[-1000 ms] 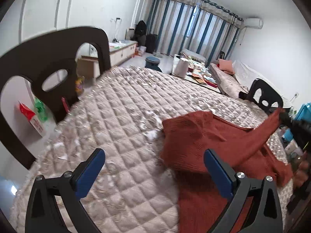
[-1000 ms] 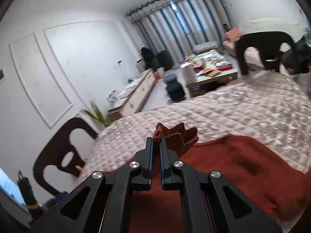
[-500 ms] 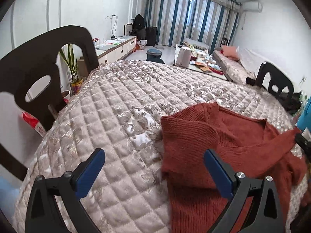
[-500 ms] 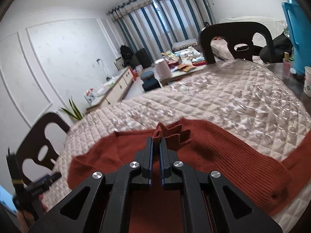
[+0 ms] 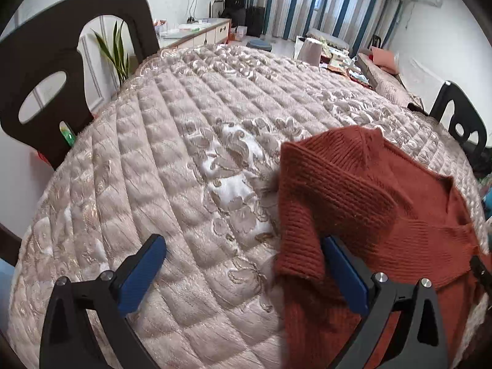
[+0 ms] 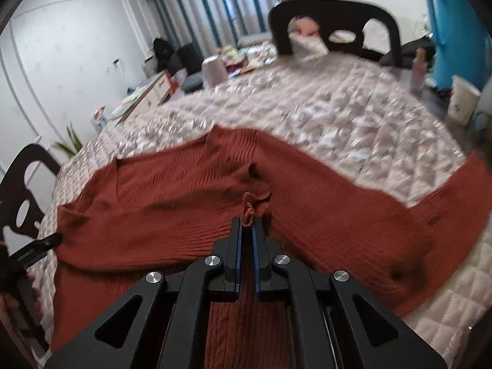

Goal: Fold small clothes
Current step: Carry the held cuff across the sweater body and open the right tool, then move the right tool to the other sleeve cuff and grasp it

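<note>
A rust-red knit sweater lies on the quilted beige tabletop, one sleeve folded across its body. My left gripper is open, low over the cloth, its right finger touching the sweater's folded left edge. In the right wrist view the sweater spreads wide, V-neck at the left. My right gripper is shut on a pinch of the sweater's knit near its middle. The left gripper's tip shows at the sweater's left edge.
Dark chairs stand at the table's left and far side. A blue jug, a bottle and a paper cup stand at the right edge. A low cabinet and sofa lie beyond.
My right gripper has carried the sleeve down across the sweater and lowered to the cloth. My left gripper has dropped closer to the sweater's left edge.
</note>
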Available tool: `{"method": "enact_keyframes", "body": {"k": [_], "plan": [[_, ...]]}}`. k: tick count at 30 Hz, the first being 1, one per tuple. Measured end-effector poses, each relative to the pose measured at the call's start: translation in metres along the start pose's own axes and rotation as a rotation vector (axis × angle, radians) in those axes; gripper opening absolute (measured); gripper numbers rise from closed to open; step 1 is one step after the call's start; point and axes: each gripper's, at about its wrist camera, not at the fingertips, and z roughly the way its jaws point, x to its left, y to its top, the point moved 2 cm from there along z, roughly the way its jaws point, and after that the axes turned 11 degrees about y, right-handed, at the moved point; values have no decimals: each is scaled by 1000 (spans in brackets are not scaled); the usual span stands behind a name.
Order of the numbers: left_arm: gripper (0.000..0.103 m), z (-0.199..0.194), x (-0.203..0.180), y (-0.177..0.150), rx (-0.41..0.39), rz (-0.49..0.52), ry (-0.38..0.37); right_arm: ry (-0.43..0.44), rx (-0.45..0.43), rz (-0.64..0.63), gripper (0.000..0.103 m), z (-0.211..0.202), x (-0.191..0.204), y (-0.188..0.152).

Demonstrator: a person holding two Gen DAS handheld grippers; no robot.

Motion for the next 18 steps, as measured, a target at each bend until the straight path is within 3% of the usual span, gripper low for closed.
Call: {"method": "enact_keyframes", "body": {"k": [3,7,9,12,15,18], "plan": [[103,-2,-1,0,10,2,4,-25,7,10,7,-1,-3,-3],[102,-10,4,1,14,-34,-18,-10,-46,-28,9,-15,5,-1],[102,-22,4,1,-23,-33,-10,25,-70,-78,19,-18,18,1],[102,-39,-1,2,-60,-10,-37,94,-24,-102,26,-6,29,3],[102,-59,-12,0,-91,36,-57,0,51,-116,26,12,23,0],[102,-75,-26,0,-116,77,-91,-18,49,-102,26,3,12,-1]]}}
